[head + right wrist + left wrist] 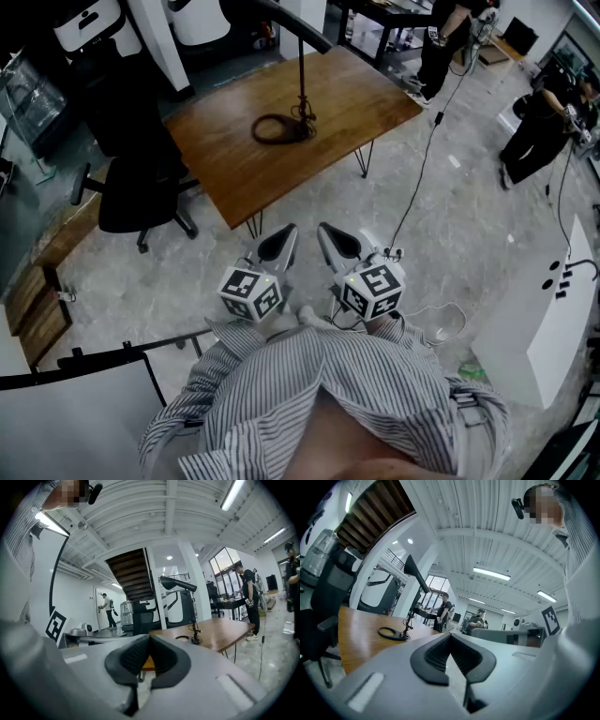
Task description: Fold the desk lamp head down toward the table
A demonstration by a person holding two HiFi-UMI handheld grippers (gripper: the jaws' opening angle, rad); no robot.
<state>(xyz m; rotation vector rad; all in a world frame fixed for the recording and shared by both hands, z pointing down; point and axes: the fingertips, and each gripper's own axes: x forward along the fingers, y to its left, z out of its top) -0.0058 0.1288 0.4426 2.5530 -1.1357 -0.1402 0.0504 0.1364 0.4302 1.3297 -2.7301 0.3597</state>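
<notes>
head view: left gripper (277,246) and right gripper (339,246) side by side, near the striped shirt (375,384), both shut and gripping nothing, well apart from the wooden table (366,103). far on that table: desk lamp (302,80), ring base flat, stem upright, head raised. left gripper view only: pads (436,653) meeting at the tips, lamp at the left, two people (443,611) beyond. right gripper view only: pads (131,660) likewise closed and empty, lamp at the right, staircase (133,573) behind.
</notes>
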